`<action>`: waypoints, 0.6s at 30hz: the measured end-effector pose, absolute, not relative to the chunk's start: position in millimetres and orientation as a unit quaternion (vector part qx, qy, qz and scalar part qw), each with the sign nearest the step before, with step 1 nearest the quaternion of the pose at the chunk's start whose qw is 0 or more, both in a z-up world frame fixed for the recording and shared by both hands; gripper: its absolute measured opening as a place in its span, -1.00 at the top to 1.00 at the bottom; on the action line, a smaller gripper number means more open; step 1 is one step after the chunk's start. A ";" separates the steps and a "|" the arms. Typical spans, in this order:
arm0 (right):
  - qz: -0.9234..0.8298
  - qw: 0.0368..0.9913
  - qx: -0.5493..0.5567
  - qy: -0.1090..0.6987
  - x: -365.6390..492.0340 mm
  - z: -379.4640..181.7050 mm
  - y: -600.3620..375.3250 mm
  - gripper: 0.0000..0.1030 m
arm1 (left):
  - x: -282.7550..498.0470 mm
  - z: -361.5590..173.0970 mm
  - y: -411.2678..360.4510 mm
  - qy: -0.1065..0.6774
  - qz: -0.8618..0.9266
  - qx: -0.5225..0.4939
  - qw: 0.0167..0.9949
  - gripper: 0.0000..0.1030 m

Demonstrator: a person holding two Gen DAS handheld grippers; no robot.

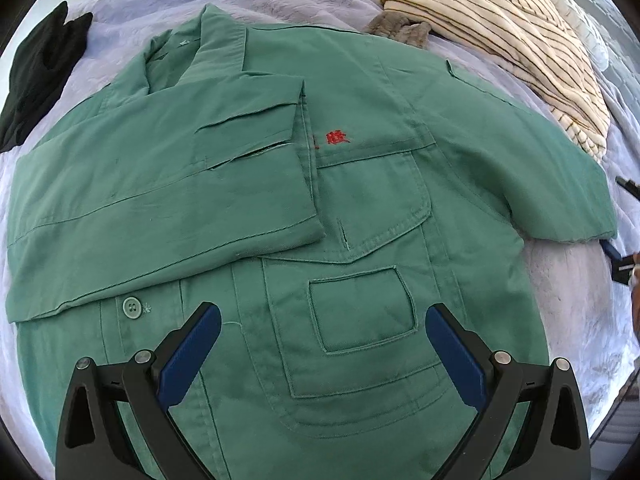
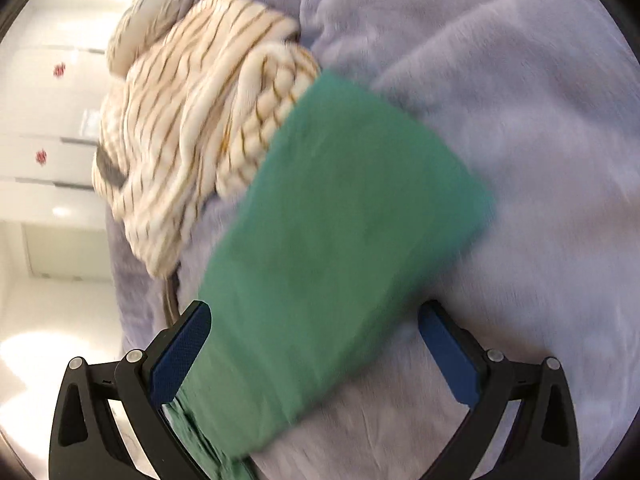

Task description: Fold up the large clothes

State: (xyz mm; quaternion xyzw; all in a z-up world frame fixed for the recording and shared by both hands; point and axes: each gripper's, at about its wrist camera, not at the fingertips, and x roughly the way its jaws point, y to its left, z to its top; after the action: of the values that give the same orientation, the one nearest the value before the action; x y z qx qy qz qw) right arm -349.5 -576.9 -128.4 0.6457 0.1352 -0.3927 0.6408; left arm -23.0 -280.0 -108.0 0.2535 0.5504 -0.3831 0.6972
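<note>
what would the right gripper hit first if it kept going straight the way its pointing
Most likely the green jacket's sleeve, which lies between the open right gripper fingers and stretches ahead over the lavender blanket. The picture is blurred, so depth is uncertain.

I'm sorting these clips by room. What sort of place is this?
Probably a bedroom: the green jacket lies on a soft lilac blanket like a bed cover, a striped garment is heaped beside it, and pale cabinet doors stand behind.
</note>
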 end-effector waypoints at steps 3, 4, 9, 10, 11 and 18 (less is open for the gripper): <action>-0.384 0.630 0.667 0.100 -351.6 -130.1 -593.7 -1.00 | -22.0 -108.9 -275.0 0.550 -0.379 0.251 0.701 -0.99; -0.384 0.623 0.675 0.093 -351.7 -130.1 -594.4 -0.98 | -20.8 -109.3 -273.3 0.551 -0.376 0.249 0.702 -0.99; -0.365 0.576 0.727 0.080 -351.0 -144.3 -603.2 0.90 | -12.6 -108.3 -263.6 0.550 -0.372 0.241 0.708 -0.99; -0.358 0.579 0.728 0.078 -349.2 -143.5 -602.9 0.90 | -9.0 -106.7 -260.4 0.549 -0.371 0.238 0.711 -0.99; -0.356 0.592 0.719 0.076 -345.1 -135.4 -600.5 0.90 | -5.4 -105.2 -257.1 0.547 -0.369 0.235 0.714 -0.99; -0.251 0.712 0.646 0.110 -257.2 -62.1 -579.9 0.90 | 35.0 -93.7 -222.5 0.539 -0.344 0.208 0.740 -0.99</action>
State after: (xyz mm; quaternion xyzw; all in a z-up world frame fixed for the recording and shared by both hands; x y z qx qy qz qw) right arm -257.2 -579.9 -62.1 0.6461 0.1101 -0.2511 0.7123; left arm 35.0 -222.5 -93.7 0.2080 0.5390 -0.3439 0.7403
